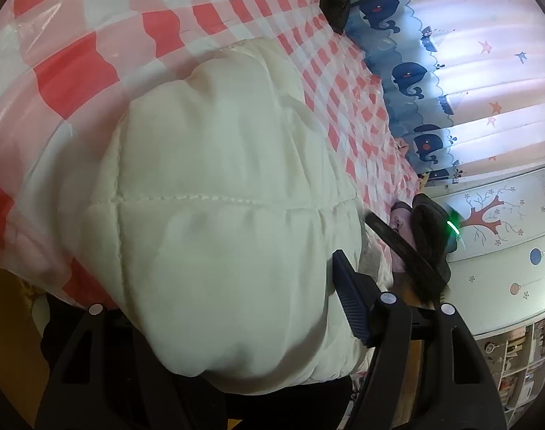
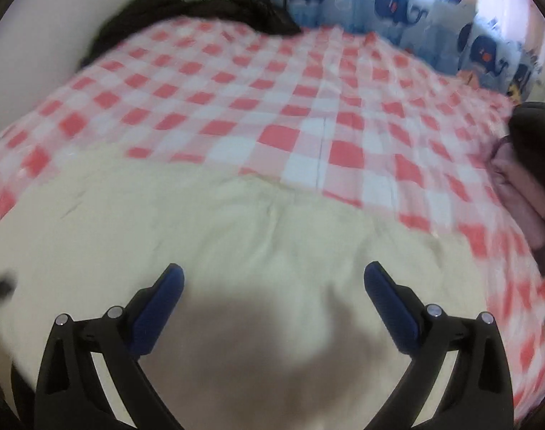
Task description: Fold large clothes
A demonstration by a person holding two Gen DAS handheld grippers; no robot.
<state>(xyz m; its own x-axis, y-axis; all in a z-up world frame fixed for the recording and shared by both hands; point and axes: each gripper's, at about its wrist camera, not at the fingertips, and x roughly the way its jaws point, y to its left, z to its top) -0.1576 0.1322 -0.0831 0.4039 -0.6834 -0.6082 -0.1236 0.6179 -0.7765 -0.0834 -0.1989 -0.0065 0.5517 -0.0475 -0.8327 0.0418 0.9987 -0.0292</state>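
Observation:
A white quilted padded jacket (image 1: 218,215) lies on a bed with a red and white checked cover (image 1: 236,18). In the left wrist view the jacket bulges between my left gripper's jaws (image 1: 236,304); only the right blue finger pad (image 1: 351,301) shows, the left one is hidden under the fabric. In the right wrist view the jacket (image 2: 236,233) spreads across the near part of the bed (image 2: 308,107). My right gripper (image 2: 272,279) is open just above it, with its blue pads (image 2: 387,301) wide apart and nothing between them.
A dark garment (image 2: 186,10) lies at the far end of the bed by the wall. A whale-patterned curtain (image 2: 397,10) hangs along the bed's far side. A pink folded cloth and black object (image 2: 523,165) sit at the right edge. Black headphones with a green light (image 1: 433,236) are beside the jacket.

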